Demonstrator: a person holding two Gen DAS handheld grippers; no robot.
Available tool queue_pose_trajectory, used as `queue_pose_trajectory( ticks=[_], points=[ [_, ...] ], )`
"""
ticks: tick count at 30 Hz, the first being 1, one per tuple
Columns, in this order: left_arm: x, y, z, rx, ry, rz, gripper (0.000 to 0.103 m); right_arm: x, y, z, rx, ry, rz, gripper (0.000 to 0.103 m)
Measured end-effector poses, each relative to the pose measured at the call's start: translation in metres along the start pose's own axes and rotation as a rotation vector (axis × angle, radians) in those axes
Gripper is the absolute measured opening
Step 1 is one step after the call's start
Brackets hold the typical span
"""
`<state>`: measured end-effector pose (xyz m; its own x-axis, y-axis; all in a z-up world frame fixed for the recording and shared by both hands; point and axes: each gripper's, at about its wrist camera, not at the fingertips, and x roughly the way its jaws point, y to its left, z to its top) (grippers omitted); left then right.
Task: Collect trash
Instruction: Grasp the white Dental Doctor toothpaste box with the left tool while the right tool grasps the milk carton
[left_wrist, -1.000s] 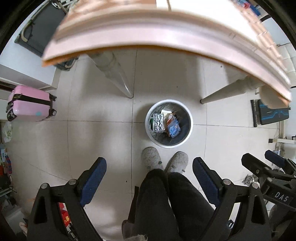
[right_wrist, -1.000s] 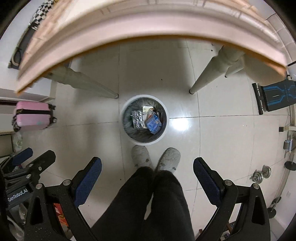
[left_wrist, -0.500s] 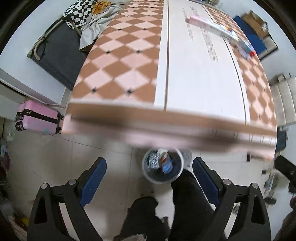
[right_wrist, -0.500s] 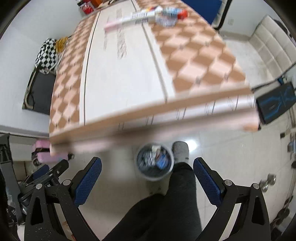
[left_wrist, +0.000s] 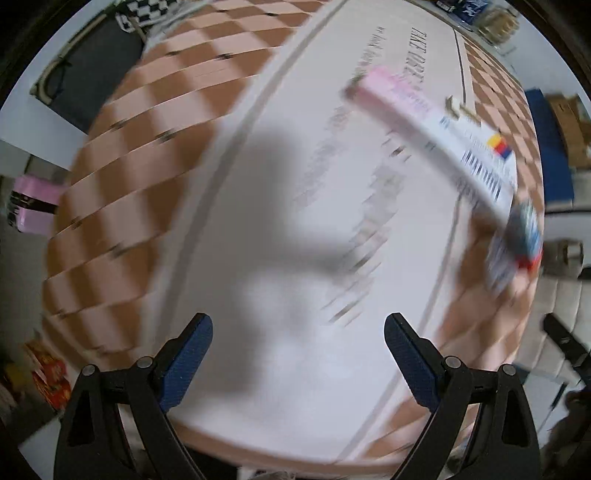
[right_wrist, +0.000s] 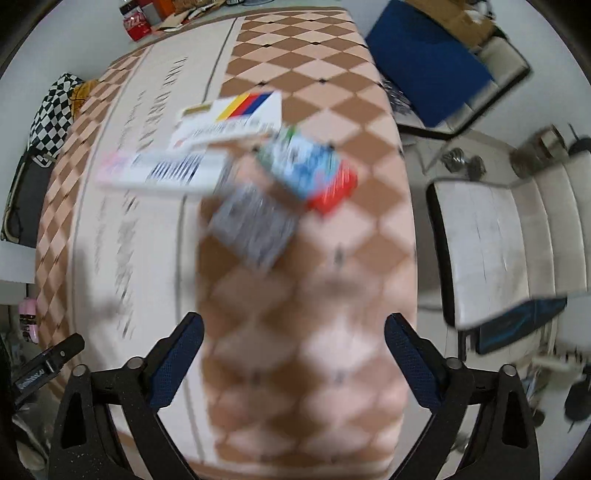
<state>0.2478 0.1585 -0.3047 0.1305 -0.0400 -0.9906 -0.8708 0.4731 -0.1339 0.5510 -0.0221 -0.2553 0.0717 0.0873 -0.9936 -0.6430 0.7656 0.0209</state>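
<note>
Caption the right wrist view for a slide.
Open right gripper above the checkered table, facing blurred trash: long white box, blue-red packet, grey wrapper.

Checkered brown-and-pink desk (right_wrist: 317, 96) with a pale centre strip bearing blurred dark lettering, filling most of both views. Pink suitcase (left_wrist: 31, 206) on the floor off the left edge of the desk. Black-and-white checked cloth (right_wrist: 51, 110) draped beside the far left corner, over a dark grey item. Red can (right_wrist: 137, 25) beyond the far end of the desk, next to cardboard clutter. Blue panel (right_wrist: 424, 66) leaning past the right side. White slatted bench (right_wrist: 509, 236) well apart on the right. Red-and-yellow packaging (left_wrist: 50, 373) low on the left, too blurred to identify.
</note>
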Motion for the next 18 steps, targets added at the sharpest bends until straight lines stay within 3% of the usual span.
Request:
queue_pose_trajectory(
  ticks=[2,3,8,9,16,17,18],
  points=[
    [0.006,-0.023,0.024,-0.032,0.019,-0.031,0.095,0.017,0.000,0.029,-0.043,0.015,-0.008,0.083],
    [0.010,-0.035,0.039,-0.050,0.027,-0.043,0.095,0.030,0.000,0.049,-0.080,0.032,-0.017,0.083],
    [0.021,-0.066,0.085,-0.109,0.045,-0.058,0.095,0.076,0.010,0.090,-0.190,0.124,0.007,0.081],
    [0.024,-0.070,0.092,-0.124,0.051,-0.067,0.095,0.079,0.009,0.093,-0.190,0.128,0.014,0.070],
    [0.052,-0.087,0.114,-0.281,0.134,-0.158,0.094,0.082,-0.038,0.113,0.020,0.130,0.058,0.063],
    [0.056,-0.090,0.115,-0.293,0.140,-0.155,0.091,0.085,-0.043,0.114,0.040,0.138,0.067,0.063],
    [0.058,-0.091,0.115,-0.295,0.137,-0.143,0.069,0.085,-0.046,0.116,0.048,0.139,0.075,0.063]
  ],
)
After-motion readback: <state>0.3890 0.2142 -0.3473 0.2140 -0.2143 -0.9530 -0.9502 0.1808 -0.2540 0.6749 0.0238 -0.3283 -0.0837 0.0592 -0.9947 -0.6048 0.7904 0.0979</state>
